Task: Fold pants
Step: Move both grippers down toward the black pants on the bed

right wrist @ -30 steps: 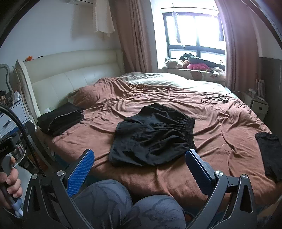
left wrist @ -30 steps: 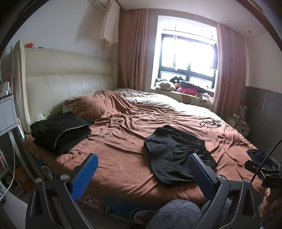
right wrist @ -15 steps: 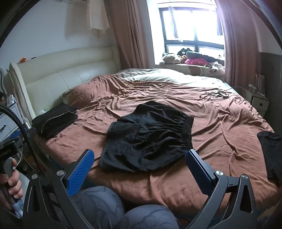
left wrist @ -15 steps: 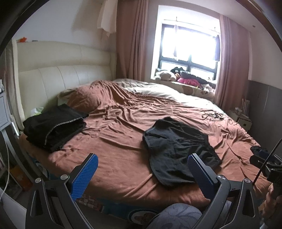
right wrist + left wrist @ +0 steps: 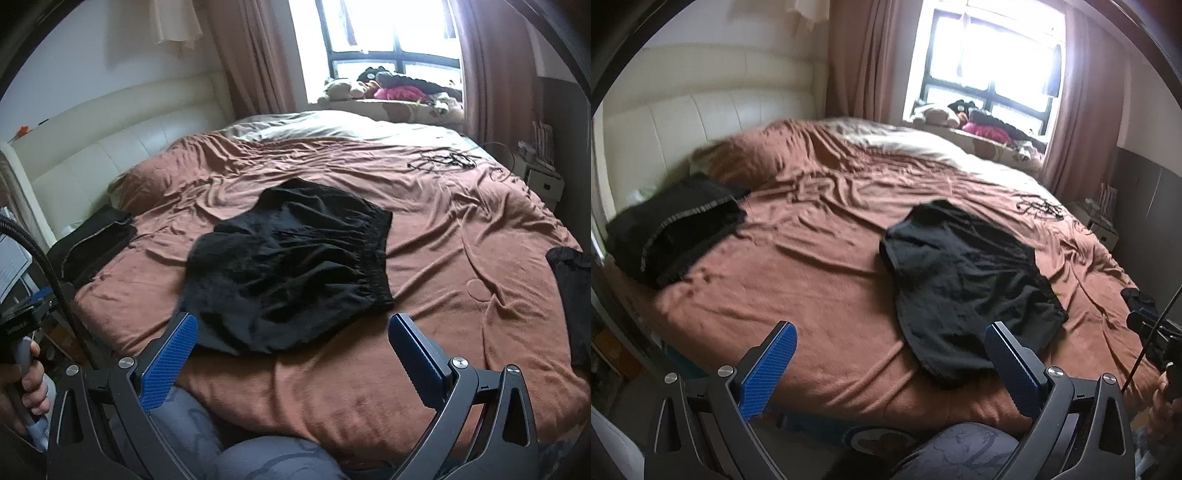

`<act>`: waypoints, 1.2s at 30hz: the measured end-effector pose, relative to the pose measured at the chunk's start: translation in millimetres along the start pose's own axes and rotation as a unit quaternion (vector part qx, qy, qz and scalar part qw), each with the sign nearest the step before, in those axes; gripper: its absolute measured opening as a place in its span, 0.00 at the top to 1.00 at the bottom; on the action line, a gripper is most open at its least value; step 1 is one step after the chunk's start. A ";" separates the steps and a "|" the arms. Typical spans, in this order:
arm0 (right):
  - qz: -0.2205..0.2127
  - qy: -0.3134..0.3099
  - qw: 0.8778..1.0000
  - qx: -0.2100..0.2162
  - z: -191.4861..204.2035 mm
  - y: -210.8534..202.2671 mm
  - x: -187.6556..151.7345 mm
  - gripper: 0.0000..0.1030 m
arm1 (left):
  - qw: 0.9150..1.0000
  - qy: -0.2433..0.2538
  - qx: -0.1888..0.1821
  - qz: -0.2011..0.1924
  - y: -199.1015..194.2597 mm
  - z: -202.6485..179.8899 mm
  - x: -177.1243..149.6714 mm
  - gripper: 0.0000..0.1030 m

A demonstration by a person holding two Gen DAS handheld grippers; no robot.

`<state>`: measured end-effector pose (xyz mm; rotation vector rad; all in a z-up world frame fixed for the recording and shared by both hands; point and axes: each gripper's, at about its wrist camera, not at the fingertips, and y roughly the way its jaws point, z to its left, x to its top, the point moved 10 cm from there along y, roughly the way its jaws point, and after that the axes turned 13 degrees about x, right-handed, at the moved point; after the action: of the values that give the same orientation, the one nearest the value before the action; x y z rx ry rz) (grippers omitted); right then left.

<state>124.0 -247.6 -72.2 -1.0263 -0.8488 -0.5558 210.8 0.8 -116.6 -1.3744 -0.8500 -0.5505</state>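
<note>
Centrally, black pants [image 5: 291,273] lie rumpled and unfolded on a bed [image 5: 461,236] with a brown cover.
From largest to smallest: bed with cream headboard [image 5: 701,122]; pants near the front edge, waistband to the right in the right wrist view; a folded dark pile [image 5: 672,232] well apart toward the headboard; left gripper [image 5: 890,363] and right gripper [image 5: 291,360], both spread wide, empty, held just short of the pants; tangled cables [image 5: 443,160] far back.
</note>
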 end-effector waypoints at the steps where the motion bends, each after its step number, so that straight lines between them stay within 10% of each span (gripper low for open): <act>1: 0.002 0.003 1.000 0.001 -4.4 2.9 2.5 0.00 | 1.000 0.000 -0.003 0.009 5.3 -1.0 -2.7 0.01; 17: 0.048 0.039 0.997 0.044 -55.3 41.8 2.1 0.00 | 0.991 -0.015 -0.067 0.116 70.0 -13.8 -38.4 0.19; 36: 0.104 0.108 0.983 0.107 -107.1 109.8 -15.0 0.18 | 0.943 -0.077 -0.191 0.261 114.8 -70.5 -85.0 0.32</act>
<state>234.4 -296.9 -167.8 -0.8287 -0.5863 -0.3800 262.8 -63.1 -253.0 -1.9368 -0.4740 -0.1968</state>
